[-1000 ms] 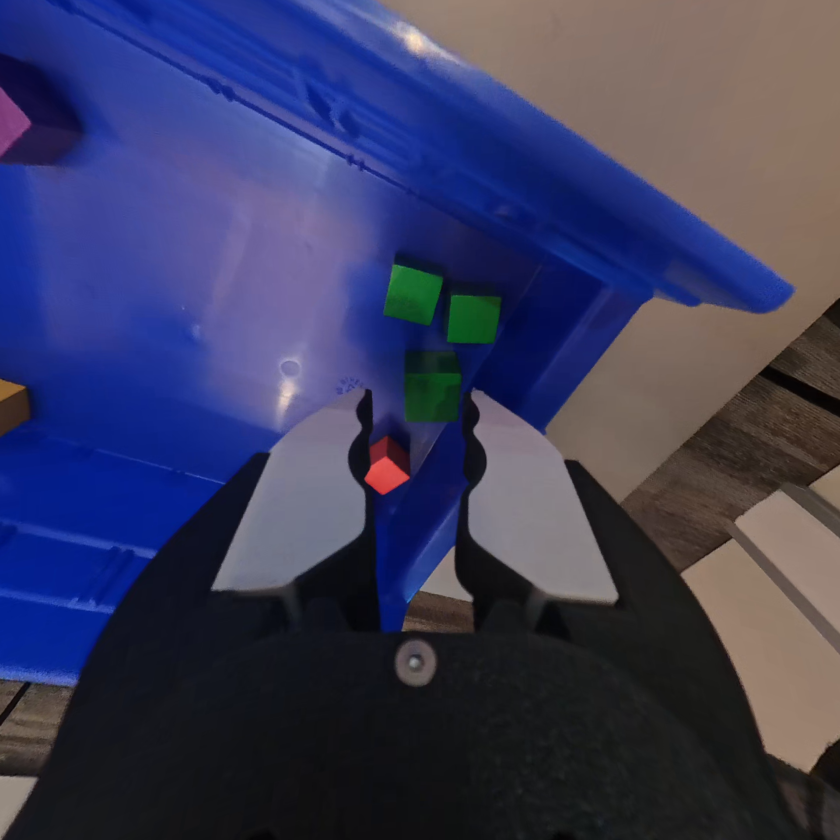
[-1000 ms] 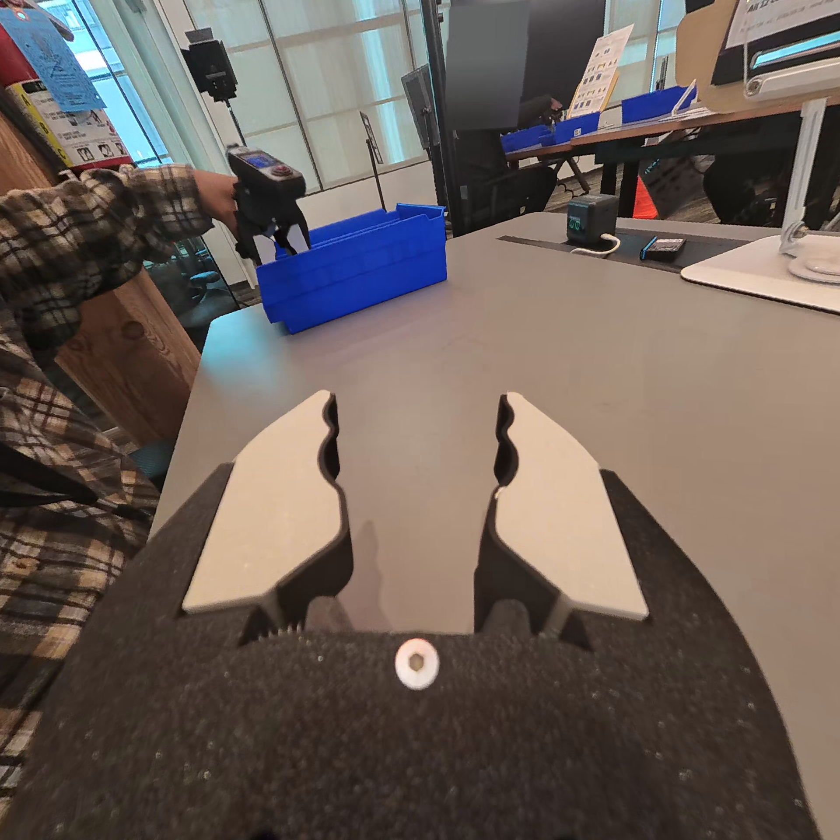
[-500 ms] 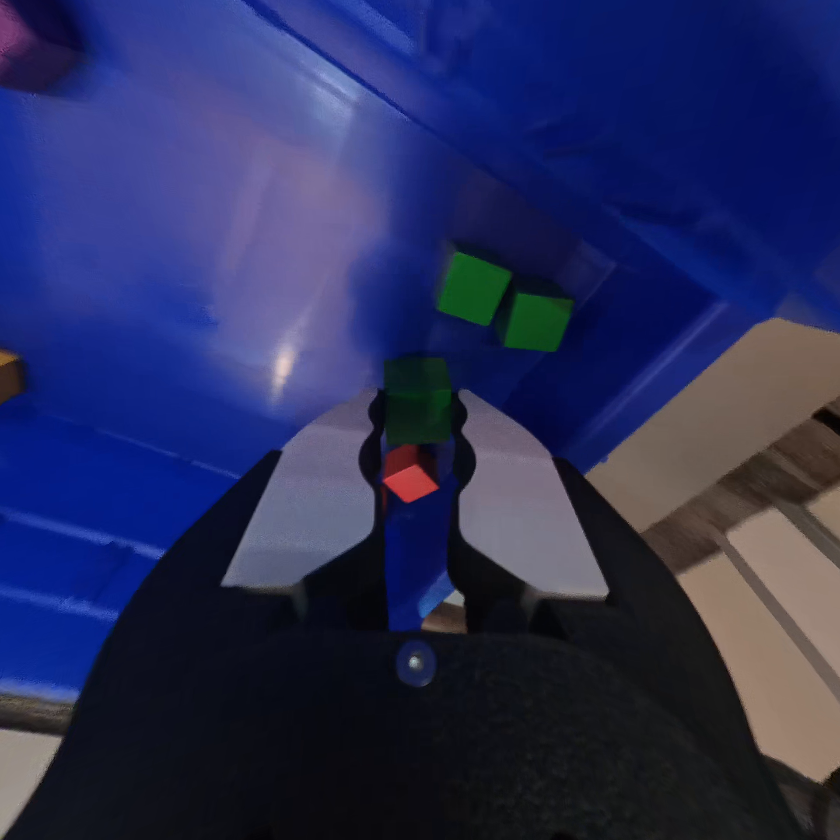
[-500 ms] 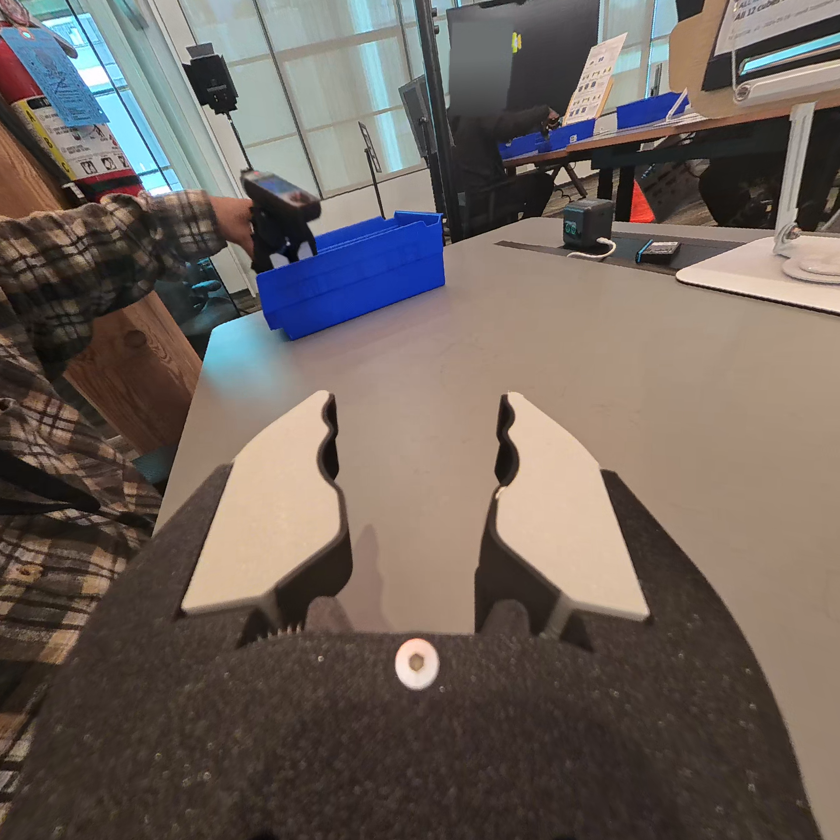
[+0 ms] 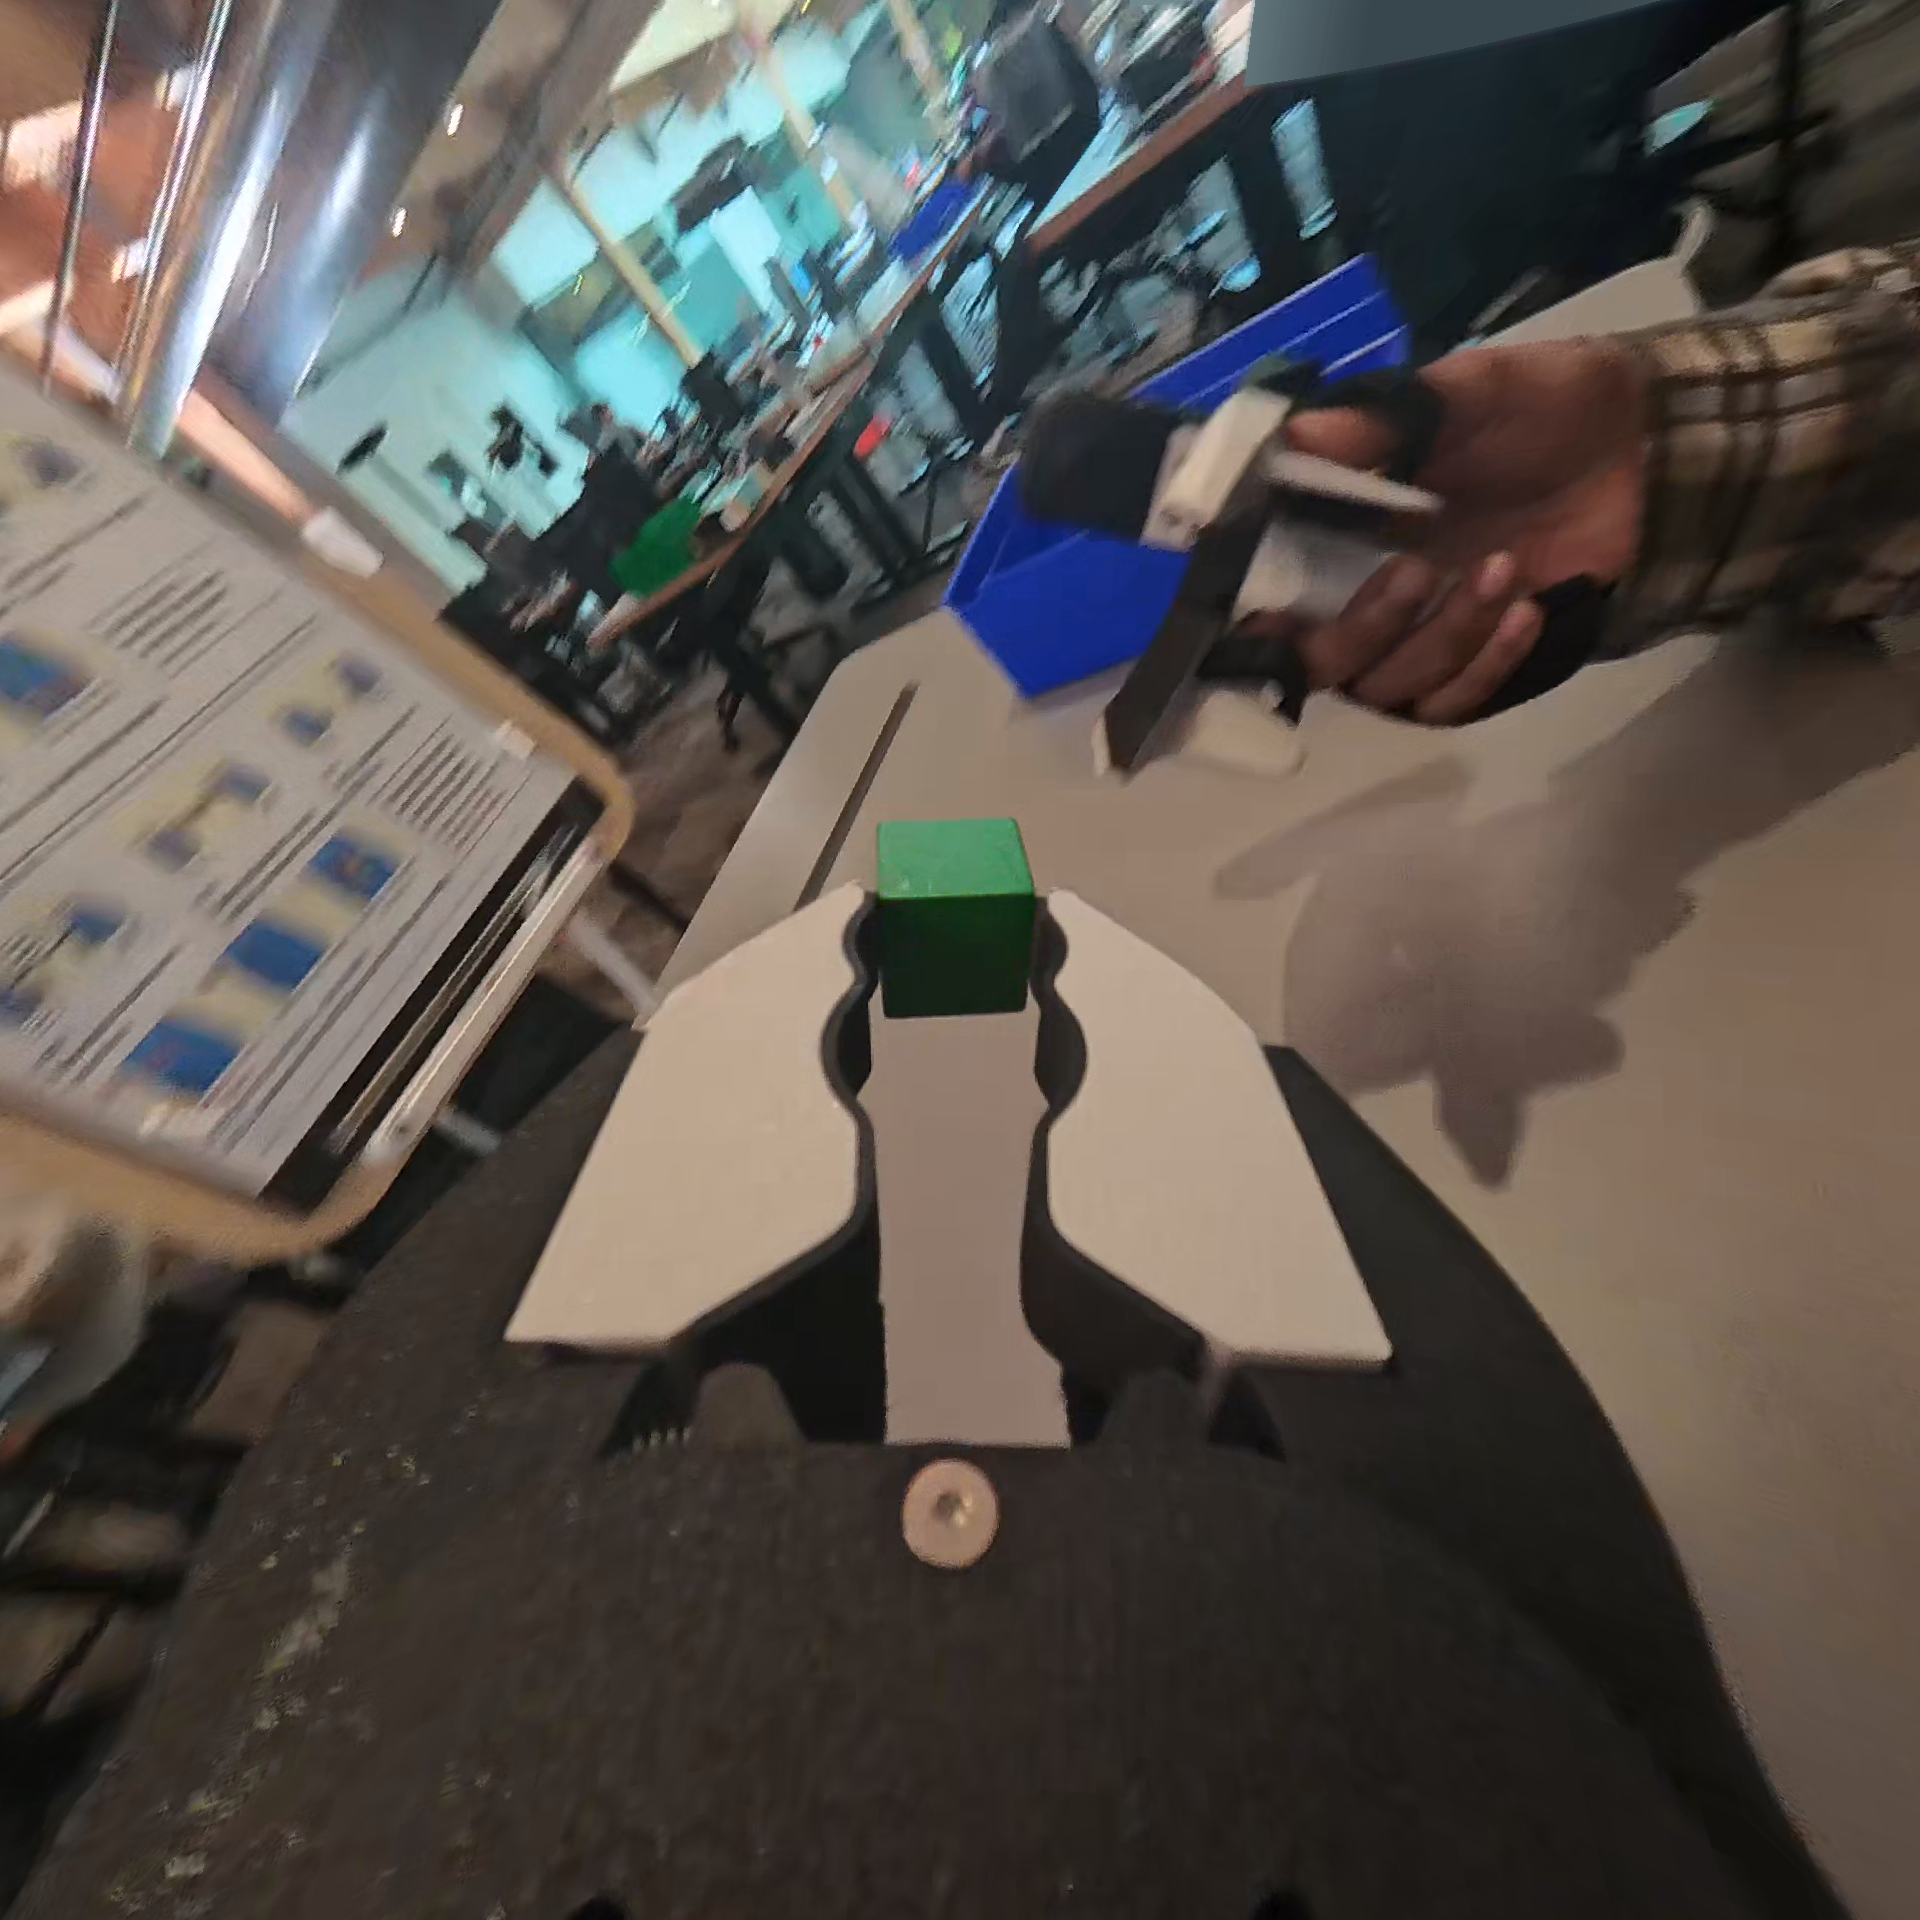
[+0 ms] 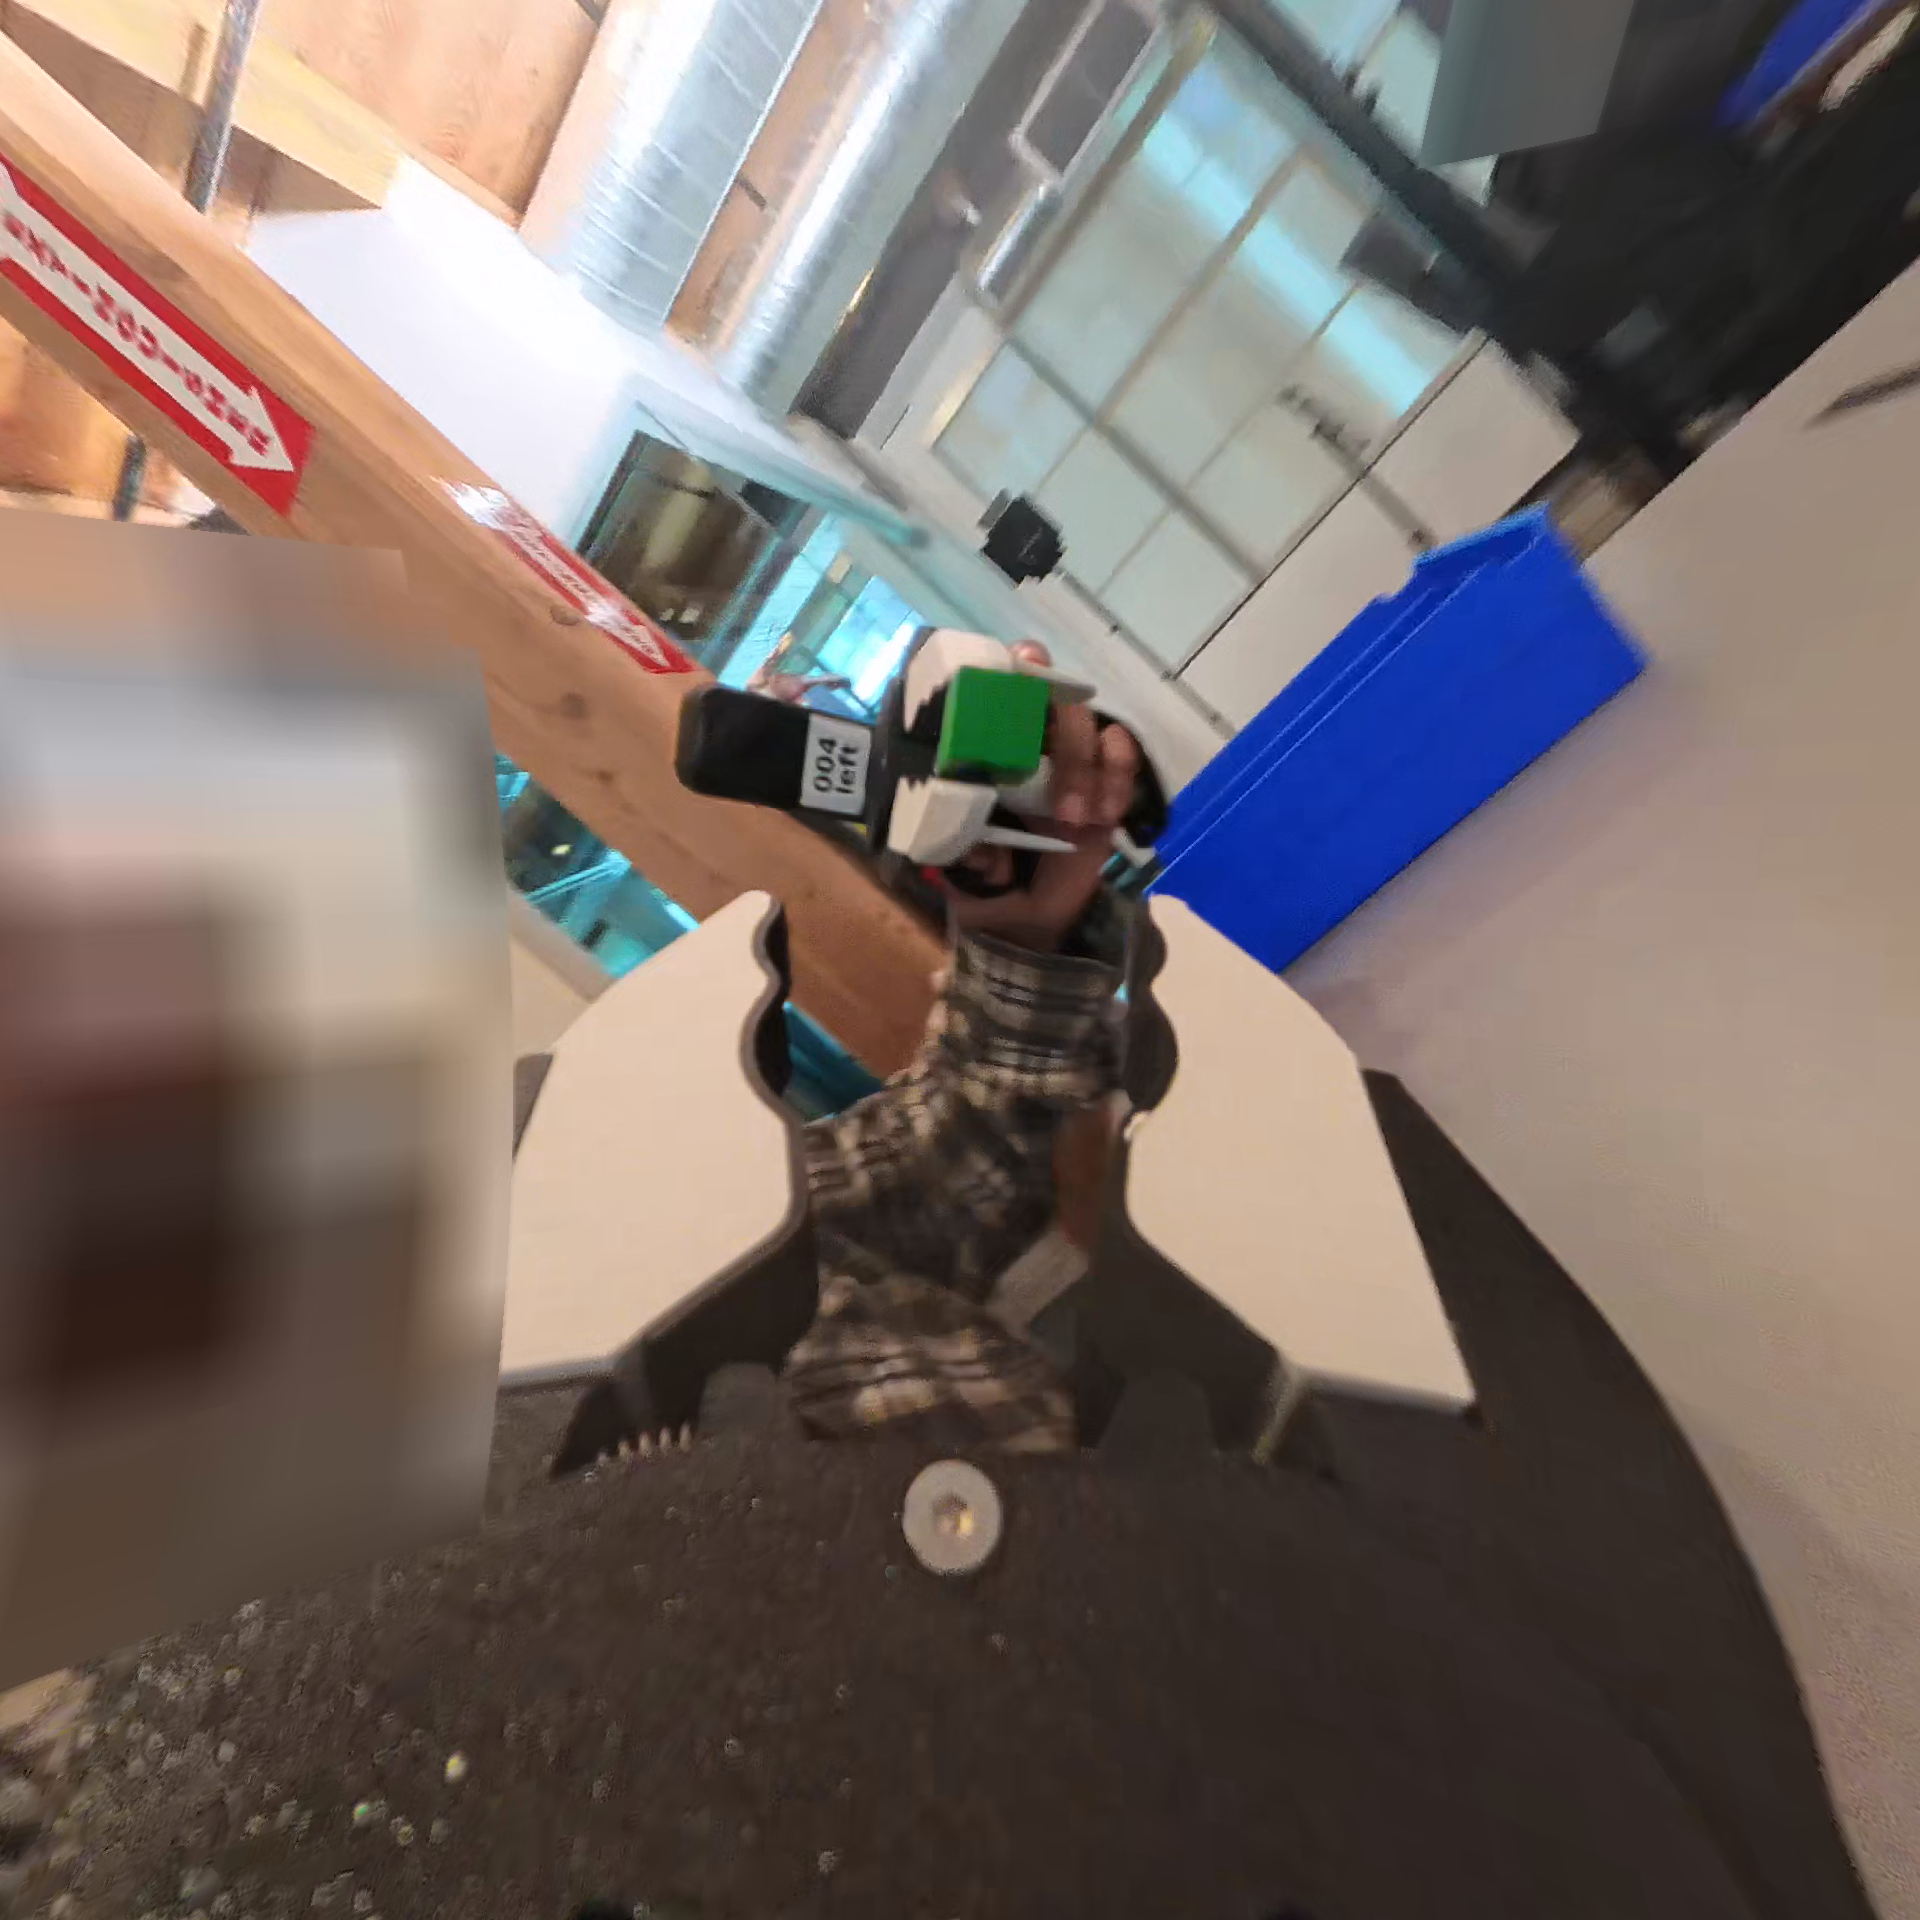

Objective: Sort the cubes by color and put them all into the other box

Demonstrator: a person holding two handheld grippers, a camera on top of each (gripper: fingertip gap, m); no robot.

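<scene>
My left gripper (image 5: 954, 904) is shut on a green cube (image 5: 954, 920) and holds it above the grey table (image 5: 1558, 1143). In the right wrist view the same gripper (image 6: 961, 774) shows in the air, held by a hand, with the green cube (image 6: 989, 725) between its fingers. A blue box (image 6: 1392, 758) stands on the table just right of it. My right gripper (image 6: 961, 920) is open and empty, pointed at the left gripper. In the left wrist view it (image 5: 1184, 613) is held by a hand in front of a blue box (image 5: 1049, 613). No other cubes show.
A plaid sleeve (image 6: 966, 1174) crosses between my right fingers. A board covered with printed sheets (image 5: 239, 831) stands left of the table edge. A wooden beam (image 6: 520, 582) and windows lie behind. A slot (image 5: 862, 769) runs along the table.
My left gripper closed on a green cube inside the blue box, lifted it out and swung to face across the table. My right gripper rose off the table and turned toward the left one.
</scene>
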